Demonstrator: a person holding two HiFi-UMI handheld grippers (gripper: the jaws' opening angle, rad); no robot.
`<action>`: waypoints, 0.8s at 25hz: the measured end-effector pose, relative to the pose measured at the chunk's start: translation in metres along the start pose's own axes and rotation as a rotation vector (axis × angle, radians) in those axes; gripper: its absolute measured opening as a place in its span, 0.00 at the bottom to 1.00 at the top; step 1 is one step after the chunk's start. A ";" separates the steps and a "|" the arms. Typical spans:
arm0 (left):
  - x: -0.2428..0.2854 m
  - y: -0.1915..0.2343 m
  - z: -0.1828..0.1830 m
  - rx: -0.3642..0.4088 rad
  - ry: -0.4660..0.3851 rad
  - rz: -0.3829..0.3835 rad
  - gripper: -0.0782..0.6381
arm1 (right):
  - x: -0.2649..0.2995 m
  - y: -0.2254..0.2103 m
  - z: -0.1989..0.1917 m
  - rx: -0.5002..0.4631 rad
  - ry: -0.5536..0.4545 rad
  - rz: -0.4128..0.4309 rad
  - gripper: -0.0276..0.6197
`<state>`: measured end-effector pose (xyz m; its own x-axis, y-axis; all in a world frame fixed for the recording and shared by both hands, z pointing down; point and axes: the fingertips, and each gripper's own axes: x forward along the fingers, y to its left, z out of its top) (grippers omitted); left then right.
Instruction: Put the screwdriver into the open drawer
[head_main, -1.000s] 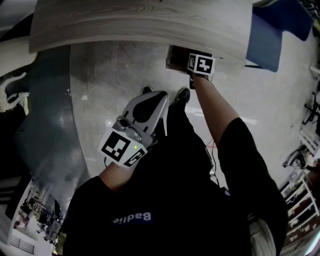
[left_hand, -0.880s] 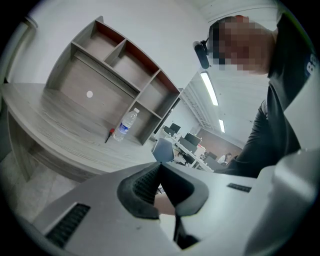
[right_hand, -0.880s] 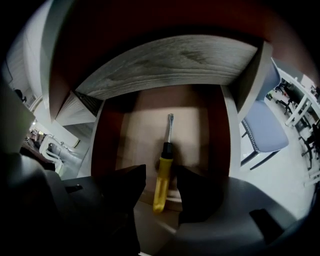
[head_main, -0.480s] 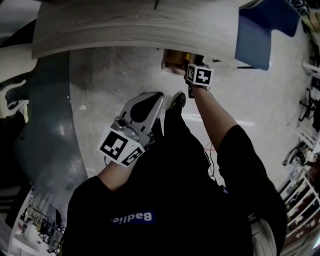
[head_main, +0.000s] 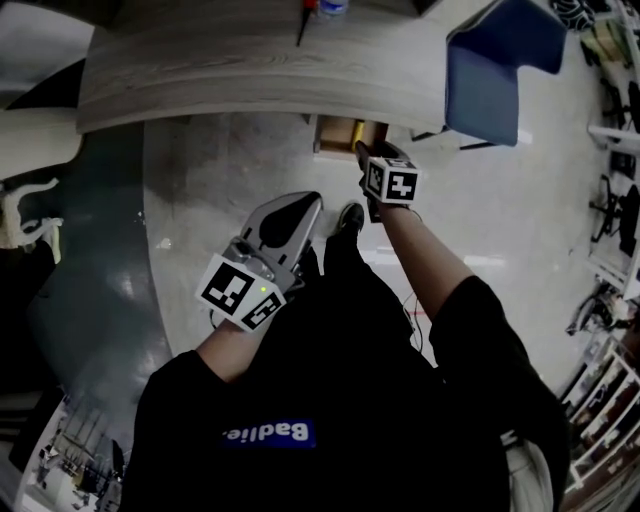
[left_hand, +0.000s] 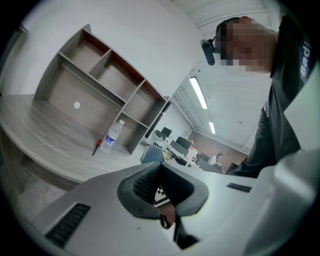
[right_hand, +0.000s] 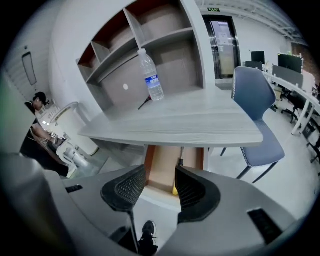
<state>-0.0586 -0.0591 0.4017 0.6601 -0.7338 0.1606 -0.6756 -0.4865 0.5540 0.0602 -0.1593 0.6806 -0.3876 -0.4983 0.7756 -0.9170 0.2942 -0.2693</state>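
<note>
The open drawer (head_main: 332, 137) sticks out from under the wooden desk (head_main: 250, 60). In it lies the screwdriver (head_main: 357, 130), yellow handle toward me; the right gripper view shows its handle (right_hand: 175, 190) at the drawer's (right_hand: 162, 170) front. My right gripper (head_main: 365, 155) hangs just in front of and above the drawer, and its jaws (right_hand: 160, 172) stand open with nothing between them. Low at my left side, over the floor, the left gripper (head_main: 312, 200) has its jaws meeting at the tips (left_hand: 160, 167) and holds nothing.
A water bottle (right_hand: 151, 75) and a thin red-handled tool (right_hand: 143, 103) rest on the desk before a shelf unit (right_hand: 150, 45). A blue chair (head_main: 490, 70) stands right of the drawer. My shoes (head_main: 350, 215) are on the floor below it.
My right gripper has drawn up and back out of the drawer mouth, leaving the yellow-handled screwdriver inside. The left gripper has risen slightly.
</note>
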 end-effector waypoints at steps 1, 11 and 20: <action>-0.001 -0.003 0.001 0.001 -0.001 -0.004 0.11 | -0.009 0.003 0.003 -0.004 -0.013 0.009 0.36; 0.000 -0.037 0.023 0.034 -0.022 -0.056 0.11 | -0.101 0.030 0.026 -0.032 -0.101 0.099 0.26; -0.001 -0.076 0.040 0.081 -0.025 -0.127 0.11 | -0.173 0.057 0.053 -0.038 -0.186 0.195 0.17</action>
<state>-0.0215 -0.0408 0.3267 0.7344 -0.6748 0.0726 -0.6121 -0.6123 0.5004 0.0701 -0.0996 0.5015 -0.5701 -0.5693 0.5924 -0.8207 0.4280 -0.3784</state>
